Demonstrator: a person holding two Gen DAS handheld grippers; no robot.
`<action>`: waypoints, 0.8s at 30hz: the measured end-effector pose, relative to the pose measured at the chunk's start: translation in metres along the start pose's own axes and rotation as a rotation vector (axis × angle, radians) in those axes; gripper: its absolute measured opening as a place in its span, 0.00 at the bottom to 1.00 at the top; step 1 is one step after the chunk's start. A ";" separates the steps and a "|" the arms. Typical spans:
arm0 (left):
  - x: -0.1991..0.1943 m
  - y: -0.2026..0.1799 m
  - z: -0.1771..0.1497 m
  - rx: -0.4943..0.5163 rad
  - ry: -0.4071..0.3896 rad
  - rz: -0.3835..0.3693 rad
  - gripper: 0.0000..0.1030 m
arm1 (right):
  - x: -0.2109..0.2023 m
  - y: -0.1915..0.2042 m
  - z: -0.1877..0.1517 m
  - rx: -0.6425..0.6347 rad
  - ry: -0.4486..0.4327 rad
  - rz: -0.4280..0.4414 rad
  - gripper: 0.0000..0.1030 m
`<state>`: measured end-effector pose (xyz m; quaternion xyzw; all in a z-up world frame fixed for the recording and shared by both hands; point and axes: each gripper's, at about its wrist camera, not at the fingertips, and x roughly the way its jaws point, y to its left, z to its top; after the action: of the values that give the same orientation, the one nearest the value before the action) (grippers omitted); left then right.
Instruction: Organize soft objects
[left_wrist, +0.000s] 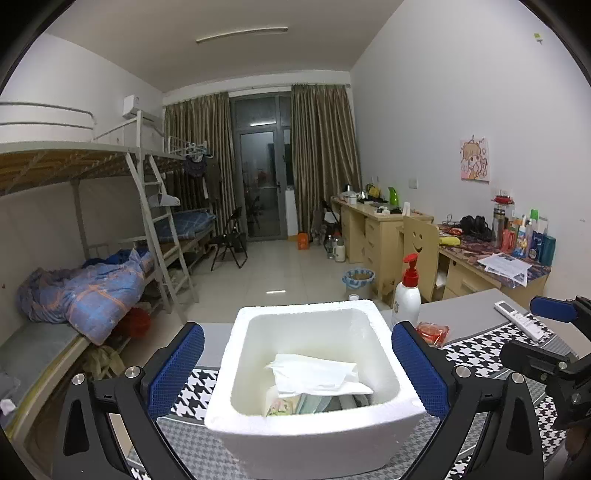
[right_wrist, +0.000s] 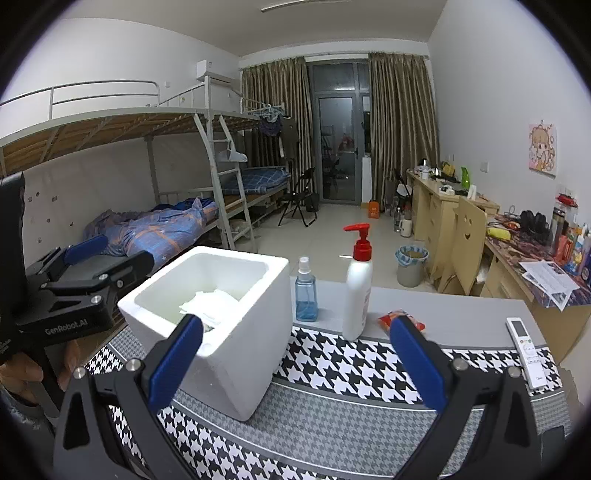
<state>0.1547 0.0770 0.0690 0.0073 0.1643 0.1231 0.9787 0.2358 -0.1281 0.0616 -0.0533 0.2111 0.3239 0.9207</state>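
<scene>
A white foam box (left_wrist: 314, 435) stands on a houndstooth mat (right_wrist: 354, 369) on a grey table. Inside it lie white tissue sheets (left_wrist: 317, 376) over several soft packets. My left gripper (left_wrist: 297, 365) is open, one blue pad on each side of the box, and holds nothing. It shows at the left of the right wrist view (right_wrist: 92, 258). My right gripper (right_wrist: 295, 354) is open and empty over the mat, to the right of the box (right_wrist: 221, 332). It shows at the right edge of the left wrist view (left_wrist: 554, 332). A small red packet (right_wrist: 400, 319) lies on the table behind the mat.
A white pump bottle with a red top (right_wrist: 356, 291) and a blue spray bottle (right_wrist: 306, 291) stand behind the box. A white remote (right_wrist: 526, 350) lies at the mat's right end. Bunk beds (right_wrist: 147, 206) stand left, desks (right_wrist: 461, 221) right.
</scene>
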 end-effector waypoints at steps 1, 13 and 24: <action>-0.003 0.000 0.000 0.002 -0.003 -0.001 0.99 | -0.003 0.001 0.000 -0.004 -0.005 -0.001 0.99; -0.030 -0.009 -0.004 0.011 -0.028 -0.007 0.99 | -0.037 0.008 -0.006 -0.022 -0.052 -0.009 0.99; -0.059 -0.017 -0.009 0.000 -0.068 -0.022 0.99 | -0.056 0.012 -0.014 -0.034 -0.076 -0.002 0.99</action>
<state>0.1017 0.0464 0.0785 0.0097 0.1308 0.1121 0.9850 0.1843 -0.1546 0.0736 -0.0569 0.1701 0.3283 0.9274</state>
